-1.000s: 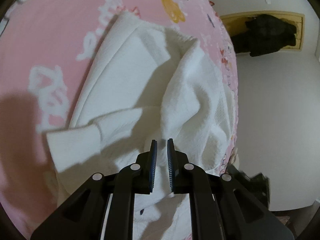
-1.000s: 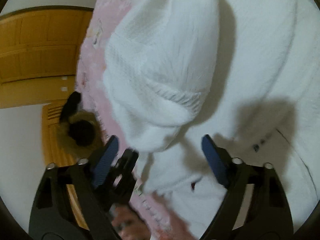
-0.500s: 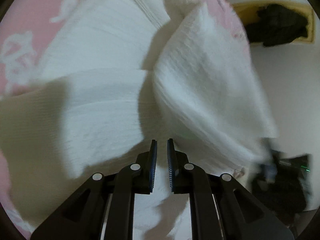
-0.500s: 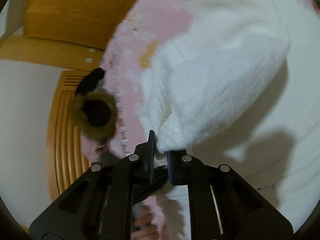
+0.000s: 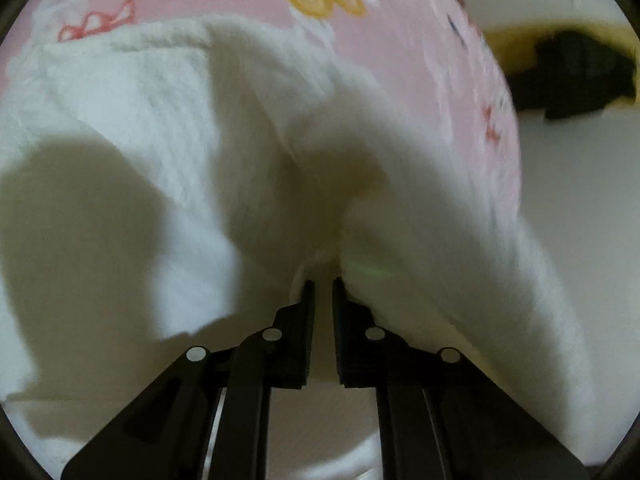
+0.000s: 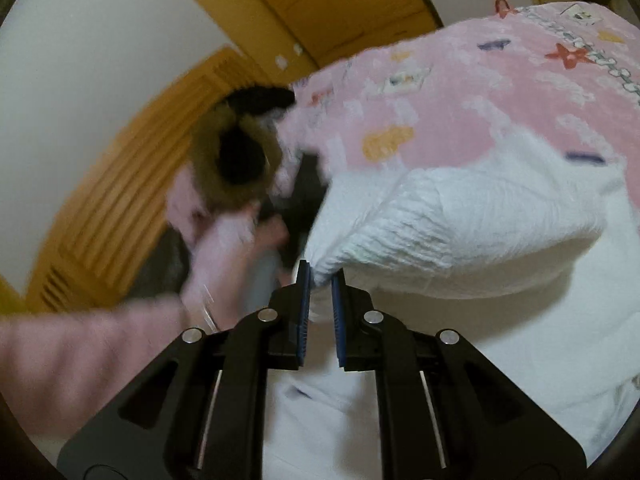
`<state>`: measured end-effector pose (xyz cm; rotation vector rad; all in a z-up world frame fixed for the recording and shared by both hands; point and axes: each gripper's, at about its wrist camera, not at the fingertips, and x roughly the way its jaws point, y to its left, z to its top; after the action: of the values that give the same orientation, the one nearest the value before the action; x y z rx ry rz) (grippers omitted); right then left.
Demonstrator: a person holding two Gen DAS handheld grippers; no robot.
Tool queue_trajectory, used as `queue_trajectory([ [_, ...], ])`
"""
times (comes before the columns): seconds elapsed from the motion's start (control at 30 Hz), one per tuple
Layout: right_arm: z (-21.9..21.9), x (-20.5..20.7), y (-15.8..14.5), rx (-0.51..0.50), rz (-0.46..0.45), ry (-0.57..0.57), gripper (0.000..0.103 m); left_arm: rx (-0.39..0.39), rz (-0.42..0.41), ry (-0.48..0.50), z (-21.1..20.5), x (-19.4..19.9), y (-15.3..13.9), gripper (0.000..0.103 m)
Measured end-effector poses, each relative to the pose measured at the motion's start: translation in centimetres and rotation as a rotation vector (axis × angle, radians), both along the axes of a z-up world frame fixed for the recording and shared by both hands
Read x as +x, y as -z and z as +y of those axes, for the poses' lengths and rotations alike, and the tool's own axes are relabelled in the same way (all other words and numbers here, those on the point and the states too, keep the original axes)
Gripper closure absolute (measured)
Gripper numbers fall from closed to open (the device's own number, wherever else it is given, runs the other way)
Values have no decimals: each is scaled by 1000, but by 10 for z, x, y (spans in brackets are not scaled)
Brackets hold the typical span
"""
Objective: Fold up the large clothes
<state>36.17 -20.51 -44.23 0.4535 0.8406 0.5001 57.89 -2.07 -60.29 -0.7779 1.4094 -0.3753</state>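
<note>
Both tongs are clamped on the white garment (image 5: pixel 168 120), which lies on a pink bed (image 5: pixel 392 60). Left tongs (image 5: pixel 323 282) are closed on a bunched fold at 12 o'clock of their tips. Right tongs (image 6: pixel 321 274) have just been closing, and a ribbed edge of the garment (image 6: pixel 460 224) is now pinched between the blue pads (image 6: pixel 304 308), lifted off the layers below.

Only a thin bit of cloth seems to be held by each pair, so it could be pulled out if the two hands are moved apart too fast. The fabric is thick and heavy, and its weight may drag the fold crooked. Near the bed edge, at 10 o'clock in the right view, a pink sleeve (image 6: pixel 60 356) and a dark furry thing (image 6: pixel 240 160) are seen; the cloth could slide off there.

The garment is soft, with a fine ribbed or waffle texture, and it falls in rounded folds. The bed cover is printed with small coloured figures.
</note>
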Motion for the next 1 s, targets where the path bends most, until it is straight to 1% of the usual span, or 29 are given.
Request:
queue_trajectory([
  [0.03,2,-4,14,-7,16,-2,93,-10,-1,-19,5,1,0,96],
  [0.1,9,-13,52,-32,77,-4,93,-24,-3,-42,19,-3,-1,96],
  [0.13,12,-19,70,-32,108,0,93,-10,-3,-38,26,-6,-2,96],
  [0.17,14,-24,80,-26,133,13,93,3,-5,-29,28,-12,-3,95],
  [0.23,11,-33,98,53,218,55,91,40,2,14,35,-28,-9,95],
  [0.27,8,-37,102,82,250,74,91,65,6,41,35,-36,-12,95],
  [0.3,4,-40,107,124,295,101,89,89,10,68,31,-47,-14,95],
  [0.33,1,-41,110,150,337,122,74,107,15,89,25,-62,-18,95],
  [0.37,-6,-45,114,199,388,162,64,116,20,100,22,-70,-18,95],
  [0.4,-16,-52,116,247,420,234,41,127,32,113,22,-82,-22,95],
  [0.43,-27,-59,115,302,429,299,39,116,37,112,21,-94,-25,95],
  [0.47,-33,-62,114,337,439,329,39,86,43,109,18,-108,-27,95],
  [0.53,-44,-63,110,427,455,370,39,56,61,108,11,-129,-25,95],
  [0.57,-49,-60,107,484,458,395,39,49,66,106,8,-131,-25,95],
  [0.6,-52,-55,105,516,463,405,39,40,72,104,2,-133,-24,95],
  [0.63,-52,-48,103,530,472,406,39,28,70,97,-4,-132,-22,95],
  [0.7,-48,-33,98,500,483,391,39,11,70,82,-10,-135,-20,95],
  [0.73,-47,-24,96,484,484,382,40,3,70,79,-3,-146,-17,95],
  [0.77,-43,-13,95,460,487,372,41,8,74,71,-2,-146,-13,95],
  [0.8,-42,-6,94,451,491,372,53,9,80,62,1,-147,-10,95],
  [0.83,-40,-1,93,442,490,366,68,4,83,56,12,-160,-11,95],
  [0.87,-38,5,91,425,481,366,70,-2,90,45,16,-165,-10,95],
  [0.9,-36,11,88,399,484,362,78,-14,93,37,24,-169,-10,95],
  [0.93,-35,15,86,402,485,348,88,-28,99,27,27,-173,-9,95],
  [0.97,-36,15,84,404,493,341,93,-36,105,22,31,-177,-8,95],
  [1.0,-37,16,82,411,496,339,94,-49,110,16,32,-181,-7,95],
])
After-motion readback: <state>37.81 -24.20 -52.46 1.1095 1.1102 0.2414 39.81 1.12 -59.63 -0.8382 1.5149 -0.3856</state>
